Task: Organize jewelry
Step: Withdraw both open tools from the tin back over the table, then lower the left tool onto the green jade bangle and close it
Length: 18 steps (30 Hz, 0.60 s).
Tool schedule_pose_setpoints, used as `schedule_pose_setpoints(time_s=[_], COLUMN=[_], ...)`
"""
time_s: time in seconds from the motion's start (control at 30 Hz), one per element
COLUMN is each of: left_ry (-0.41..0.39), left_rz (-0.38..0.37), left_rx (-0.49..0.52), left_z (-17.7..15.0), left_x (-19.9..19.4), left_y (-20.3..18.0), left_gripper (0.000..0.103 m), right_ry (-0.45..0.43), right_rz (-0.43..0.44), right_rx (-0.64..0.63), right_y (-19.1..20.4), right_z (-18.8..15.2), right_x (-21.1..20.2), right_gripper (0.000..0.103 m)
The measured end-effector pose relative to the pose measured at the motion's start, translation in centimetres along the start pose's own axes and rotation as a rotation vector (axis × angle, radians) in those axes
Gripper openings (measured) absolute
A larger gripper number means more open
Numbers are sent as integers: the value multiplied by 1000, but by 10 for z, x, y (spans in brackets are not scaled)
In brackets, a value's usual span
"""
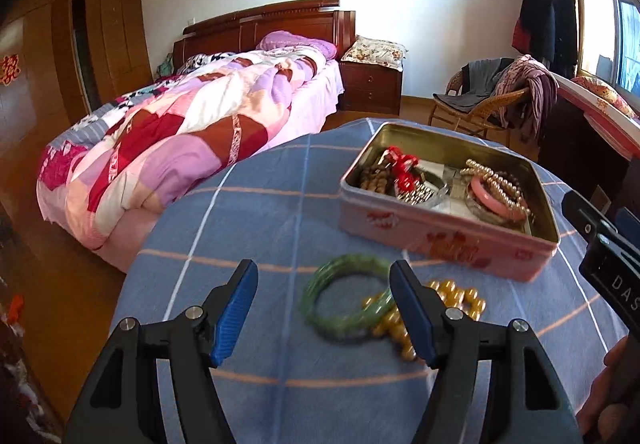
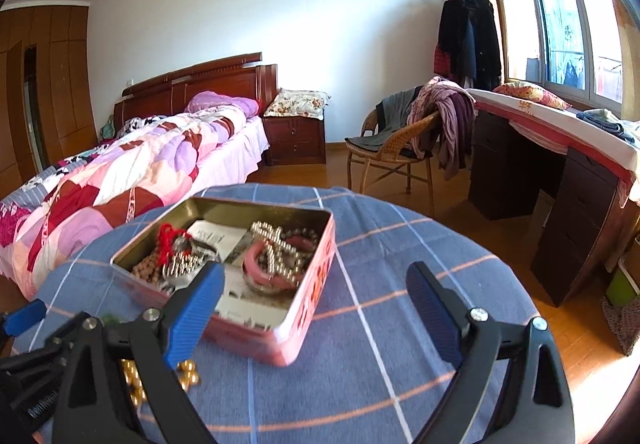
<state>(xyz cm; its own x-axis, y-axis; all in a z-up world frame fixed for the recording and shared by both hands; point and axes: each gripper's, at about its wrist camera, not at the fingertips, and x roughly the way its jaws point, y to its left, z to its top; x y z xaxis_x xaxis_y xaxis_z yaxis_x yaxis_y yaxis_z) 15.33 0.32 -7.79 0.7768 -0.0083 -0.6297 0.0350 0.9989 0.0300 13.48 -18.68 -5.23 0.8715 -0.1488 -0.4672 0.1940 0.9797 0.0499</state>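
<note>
- One open rectangular pink metal tin (image 1: 448,240) on the blue checked cloth of the desk (image 1: 256,220), ahead and to the right of the left tongs (image 1: 324,284), directly ahead of the right tongs (image 2: 316,280), near their left finger.
- Long axis of tin: from near the right tongs, running away toward the quilted bed (image 2: 132,172); open face up.
- Inside the tin: one pink bangle (image 1: 496,200) under one strand of pale pearl-like beads (image 1: 494,178), one string of brown wooden beads (image 1: 376,180), one red cord tangle (image 1: 404,168), plus silvery pieces and white paper; exact count of the silvery pieces unclear.
- Outside the tin: one green jade-like bangle (image 1: 344,300) lying flat, blurred, between the two fingers of the left tongs, toward the right finger; one bracelet of round golden beads (image 1: 460,300) touching the bangle, partly behind that right finger.
- Golden beads also glimpsed in the right wrist view, low and left of the right tongs, under the left finger.
- Left tongs: spread wide, grasping nothing, tips pointing forward and down over the green bangle.
- Right tongs: spread wide, gripping nothing, held just beside the tin's near corner, left finger overlapping its rim in view; contact impossible to judge.
- Right tongs' black body visible at the far right of the left wrist view, with part of a hand (image 1: 608,392) below.
</note>
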Motion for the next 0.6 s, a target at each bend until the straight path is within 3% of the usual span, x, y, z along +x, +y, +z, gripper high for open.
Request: schedule_pose_setpoints(time_s=[0.13,0.33,0.6], left_ry=[19,56,88], left_rz=[15,22,16], left_rx=[-23,-71,-22], left_z=[-12,-25,-34], left_x=[-7,-13,-16], left_y=[18,38,37], left_gripper=[68,68,68], right_ry=[-9,48,75], right_rz=[3,20,25], right_rx=[18,74,76], right_y=[-1,-8,-8], right_z=[-2,-7,-16], right_x=[-7,-10,-31], right_gripper=[95,95,95])
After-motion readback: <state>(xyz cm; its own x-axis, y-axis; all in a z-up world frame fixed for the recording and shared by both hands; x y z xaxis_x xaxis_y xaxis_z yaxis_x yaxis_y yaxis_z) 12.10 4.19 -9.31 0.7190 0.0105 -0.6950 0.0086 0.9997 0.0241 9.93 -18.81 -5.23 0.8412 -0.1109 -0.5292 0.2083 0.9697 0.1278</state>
